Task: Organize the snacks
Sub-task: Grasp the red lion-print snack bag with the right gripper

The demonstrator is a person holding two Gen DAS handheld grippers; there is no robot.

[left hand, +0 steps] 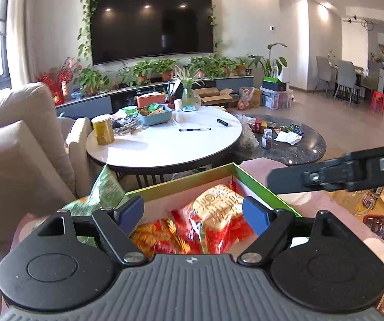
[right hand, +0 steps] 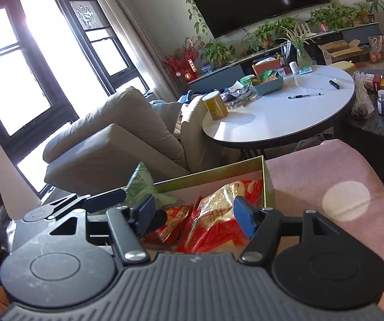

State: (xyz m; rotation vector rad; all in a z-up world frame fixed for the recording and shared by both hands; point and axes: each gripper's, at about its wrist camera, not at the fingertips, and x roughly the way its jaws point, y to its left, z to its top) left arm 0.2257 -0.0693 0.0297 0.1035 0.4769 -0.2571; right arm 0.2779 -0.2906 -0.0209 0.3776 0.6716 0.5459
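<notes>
Sofa: we see a beige sofa (right hand: 117,136) at the left of both views, behind the box.
Pink surface: we see a pink cloth-covered surface (right hand: 326,176) under the box and stretching off to its right.
White table: we see a round white table (left hand: 165,144) beyond the box, carrying a gold can (left hand: 103,129), a blue basket (left hand: 157,116) of small packets and a pen (left hand: 195,129).
Dark table: we see a lower dark marble table (left hand: 293,147) to the right of the white one, with a small jar (left hand: 267,138) on it.
Box: we see an open box (left hand: 256,184) with a green rim and a pale lining just ahead of both grippers, resting on the pink surface.
Snacks in box: we see a red bag with a cream label (left hand: 218,211) lying in the box, and a red-orange snack packet (left hand: 157,232) touching it on the left.
Green packet: we see a green snack packet (left hand: 106,187) standing tilted at the box's left edge; we cannot tell whether it is inside or just outside.
Left gripper: we see the left gripper (left hand: 192,215) above the near end of the box with its blue pads spread and nothing pinched between them.
Right gripper: we see the right gripper (right hand: 194,215) over the same end of the box, pads apart with the red bag showing below the gap, not gripped.
</notes>
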